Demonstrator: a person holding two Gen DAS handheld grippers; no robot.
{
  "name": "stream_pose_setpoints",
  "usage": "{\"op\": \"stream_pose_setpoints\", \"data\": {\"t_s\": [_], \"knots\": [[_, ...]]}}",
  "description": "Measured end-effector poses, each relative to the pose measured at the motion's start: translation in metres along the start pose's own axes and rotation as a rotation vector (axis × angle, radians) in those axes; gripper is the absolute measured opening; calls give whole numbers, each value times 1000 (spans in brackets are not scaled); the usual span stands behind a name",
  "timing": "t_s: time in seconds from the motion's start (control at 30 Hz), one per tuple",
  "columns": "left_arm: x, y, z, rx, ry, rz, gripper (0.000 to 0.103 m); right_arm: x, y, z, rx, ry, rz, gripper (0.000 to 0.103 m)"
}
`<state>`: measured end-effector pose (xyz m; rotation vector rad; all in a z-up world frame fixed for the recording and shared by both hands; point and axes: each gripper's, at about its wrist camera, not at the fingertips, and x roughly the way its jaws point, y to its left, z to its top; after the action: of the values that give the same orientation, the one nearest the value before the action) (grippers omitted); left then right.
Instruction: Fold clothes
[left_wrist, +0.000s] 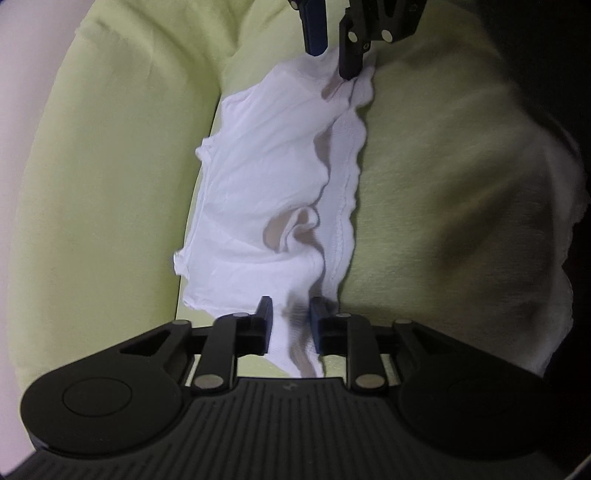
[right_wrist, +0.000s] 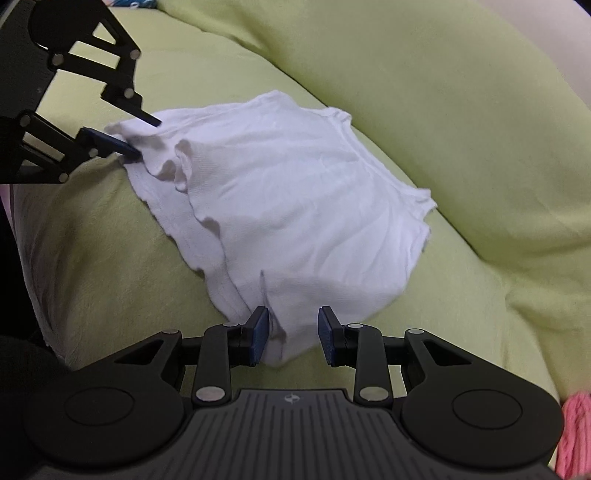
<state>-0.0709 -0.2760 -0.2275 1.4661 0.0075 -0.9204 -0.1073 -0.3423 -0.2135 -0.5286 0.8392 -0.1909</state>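
Left wrist view: left gripper grip on white garment blurred

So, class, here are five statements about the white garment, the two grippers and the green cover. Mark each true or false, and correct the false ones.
1. The white garment lies on a green cover. True.
2. The left gripper has cloth between its jaws. True.
3. The right gripper works at the same corner as the left. False: each is at an opposite end of the near edge.
4. The garment is spread out flat in a single layer. False: it is folded, with layered edges showing.
5. A pink item shows at the right wrist view's edge. True.
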Motion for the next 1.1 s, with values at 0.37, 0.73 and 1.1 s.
{"op": "stream_pose_setpoints", "data": {"t_s": [0.37, 0.73, 1.1], "knots": [[-12, 67, -52, -619, 169, 9, 3, -57, -76, -54, 737, -83, -55, 0], [5, 33, -40, -487, 293, -40, 4, -56, -64, -81, 730, -17, -5, 36], [-21, 9, -27, -239, 127, 39, 23, -19, 14, -52, -39, -15, -240, 34]]}}
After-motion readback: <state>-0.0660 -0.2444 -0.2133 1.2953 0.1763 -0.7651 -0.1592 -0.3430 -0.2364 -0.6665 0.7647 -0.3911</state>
